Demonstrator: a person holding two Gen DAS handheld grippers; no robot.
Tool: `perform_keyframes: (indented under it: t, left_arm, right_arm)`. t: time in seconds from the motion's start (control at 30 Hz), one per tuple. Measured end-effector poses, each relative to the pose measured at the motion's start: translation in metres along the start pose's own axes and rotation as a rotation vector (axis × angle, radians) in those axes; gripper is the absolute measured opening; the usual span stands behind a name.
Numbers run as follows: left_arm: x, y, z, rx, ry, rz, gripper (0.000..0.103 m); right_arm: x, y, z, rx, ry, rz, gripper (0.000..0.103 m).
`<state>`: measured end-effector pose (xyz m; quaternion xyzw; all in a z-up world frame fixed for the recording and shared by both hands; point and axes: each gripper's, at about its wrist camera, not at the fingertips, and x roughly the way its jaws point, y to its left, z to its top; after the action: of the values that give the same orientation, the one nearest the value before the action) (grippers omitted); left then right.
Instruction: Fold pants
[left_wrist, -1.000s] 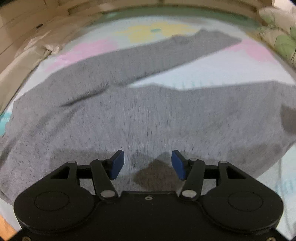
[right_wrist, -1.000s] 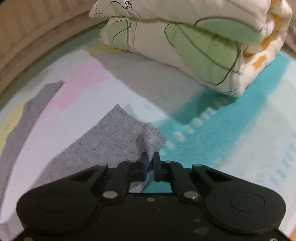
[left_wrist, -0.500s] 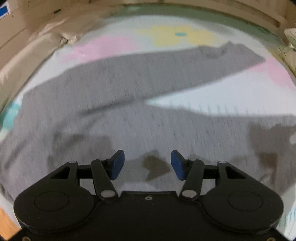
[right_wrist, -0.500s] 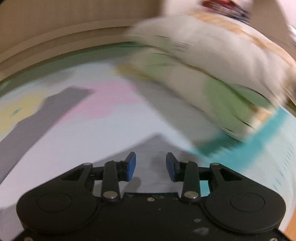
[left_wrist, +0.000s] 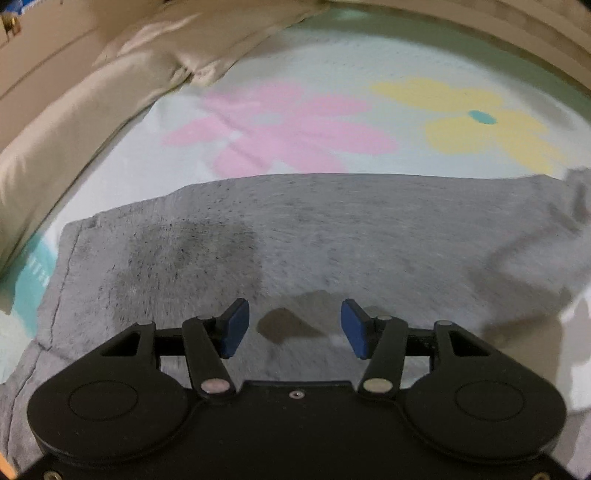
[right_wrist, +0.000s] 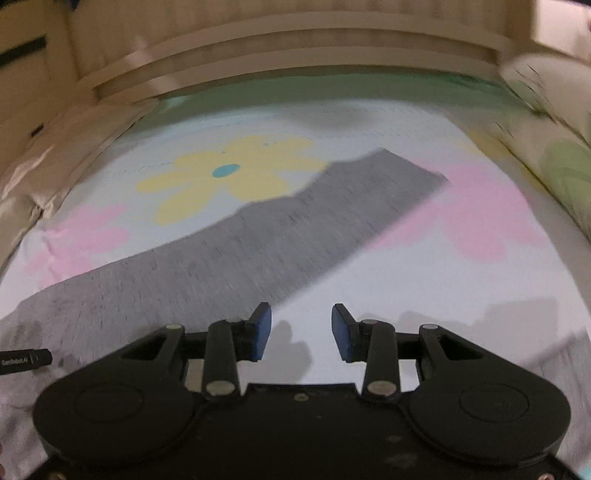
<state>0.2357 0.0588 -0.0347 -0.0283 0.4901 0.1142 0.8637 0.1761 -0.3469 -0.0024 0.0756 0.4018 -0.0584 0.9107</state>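
Observation:
Grey pants (left_wrist: 332, 236) lie flat on a flower-print bed sheet (left_wrist: 295, 122). In the left wrist view their stitched waist edge (left_wrist: 62, 266) is at the left. My left gripper (left_wrist: 295, 328) hovers open just above the grey cloth, with nothing between its blue pads. In the right wrist view one pant leg (right_wrist: 295, 229) runs diagonally up to the right. My right gripper (right_wrist: 301, 330) stands open over bare sheet beside that leg, holding nothing. More grey cloth (right_wrist: 569, 362) shows at the lower right.
A beige pillow (left_wrist: 74, 110) lies along the left of the bed. A folded quilt with green leaves (right_wrist: 554, 155) sits at the right. A wooden bed frame (right_wrist: 295, 48) closes the far side. A black labelled bar (right_wrist: 22, 360) pokes in at the left edge.
My right gripper has let go of the pant leg's end, opened, and swung left to face the other leg. My left gripper, still open, has slid left over the pants toward the waist.

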Motion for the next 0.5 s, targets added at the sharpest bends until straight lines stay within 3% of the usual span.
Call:
perform_keyframes:
  t: [0.13, 0.3, 0.4, 0.5]
  left_arm:
    - [0.025, 0.005, 0.000, 0.021, 0.063, 0.048, 0.060]
    - [0.030, 0.009, 0.002, -0.027, 0.077, 0.025, 0.060]
    - [0.034, 0.006, 0.004, 0.001, 0.068, 0.032, 0.060]
    - [0.036, 0.003, 0.006, 0.008, 0.058, 0.035, 0.060]
  right_arm:
    - [0.033, 0.039, 0.024, -0.085, 0.010, 0.034, 0.039]
    - [0.076, 0.076, 0.027, -0.154, 0.062, 0.063, 0.038]
    - [0.099, 0.083, 0.026, -0.171, 0.091, 0.023, 0.038]
    - [0.114, 0.063, 0.026, -0.152, 0.106, -0.086, 0.038]
